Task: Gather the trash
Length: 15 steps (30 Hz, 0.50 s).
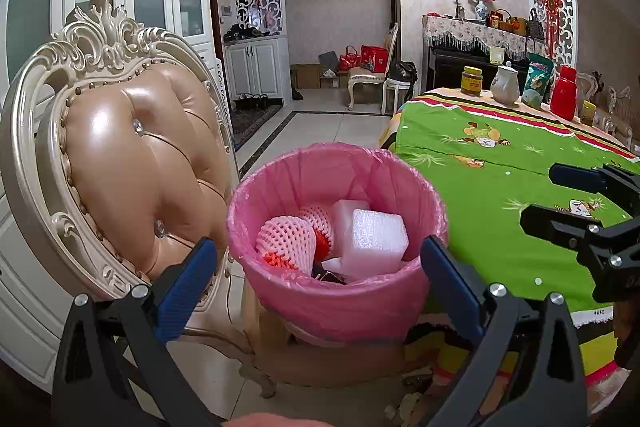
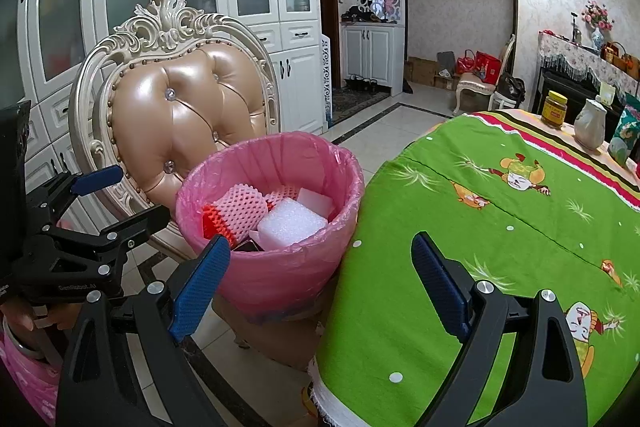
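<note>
Standing on the seat of an ornate cream chair [image 1: 132, 155], just beside the near edge of the counter [image 2: 460, 227], a bin with a pink liner [image 1: 340, 291] holds the collected trash: two pink foam fruit nets [image 1: 286, 241], white foam blocks [image 1: 374, 237] and something dark underneath that cannot be made out. The left tongs [image 1: 320, 275] hang wide open and empty in front of the bin, one blue pad on each side of it in the left wrist view, though whether the pads touch the liner cannot be told. The right tongs [image 2: 320, 283] are also spread wide and hold nothing; in their own view one pad sits before the bin and the other over the green cartoon-print cloth that covers the counter. Each tool shows at the edge of the other's view, and a hand [image 2: 24, 319] in a pink patterned sleeve grips the left handle. Along the far edge of the counter stand a yellow-lidded jar [image 1: 471, 81], a cream jug [image 1: 505, 85], a green packet [image 1: 538, 85] and a red flask [image 1: 563, 98].
</note>
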Available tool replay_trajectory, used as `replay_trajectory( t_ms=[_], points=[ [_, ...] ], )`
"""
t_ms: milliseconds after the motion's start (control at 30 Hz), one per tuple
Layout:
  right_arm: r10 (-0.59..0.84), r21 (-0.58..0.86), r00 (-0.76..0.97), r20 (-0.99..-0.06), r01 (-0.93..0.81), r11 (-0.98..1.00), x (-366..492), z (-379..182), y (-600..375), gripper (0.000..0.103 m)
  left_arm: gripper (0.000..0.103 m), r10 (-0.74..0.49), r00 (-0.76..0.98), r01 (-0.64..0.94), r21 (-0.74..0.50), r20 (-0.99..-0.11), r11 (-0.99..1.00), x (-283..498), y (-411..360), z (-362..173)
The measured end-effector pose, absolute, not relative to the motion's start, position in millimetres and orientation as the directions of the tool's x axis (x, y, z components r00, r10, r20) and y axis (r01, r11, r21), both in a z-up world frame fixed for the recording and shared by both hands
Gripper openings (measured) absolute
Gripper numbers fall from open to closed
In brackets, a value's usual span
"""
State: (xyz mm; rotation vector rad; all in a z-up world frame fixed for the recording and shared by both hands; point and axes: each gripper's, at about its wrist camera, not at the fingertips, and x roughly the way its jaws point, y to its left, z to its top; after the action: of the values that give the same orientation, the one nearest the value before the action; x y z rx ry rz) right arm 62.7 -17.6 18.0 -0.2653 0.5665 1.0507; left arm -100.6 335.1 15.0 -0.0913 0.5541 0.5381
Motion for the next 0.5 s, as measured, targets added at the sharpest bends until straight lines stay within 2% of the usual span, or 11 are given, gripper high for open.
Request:
replay_trajectory(
  t_ms=[500],
  points=[
    [0.741,0.059,0.371,-0.559,-0.874,0.482,63.1,17.9,-16.7,0.086,0.098,0.461,0.718,-0.513,0.052,-0.522,0.857,-100.3,338.0,13.3]
  ],
)
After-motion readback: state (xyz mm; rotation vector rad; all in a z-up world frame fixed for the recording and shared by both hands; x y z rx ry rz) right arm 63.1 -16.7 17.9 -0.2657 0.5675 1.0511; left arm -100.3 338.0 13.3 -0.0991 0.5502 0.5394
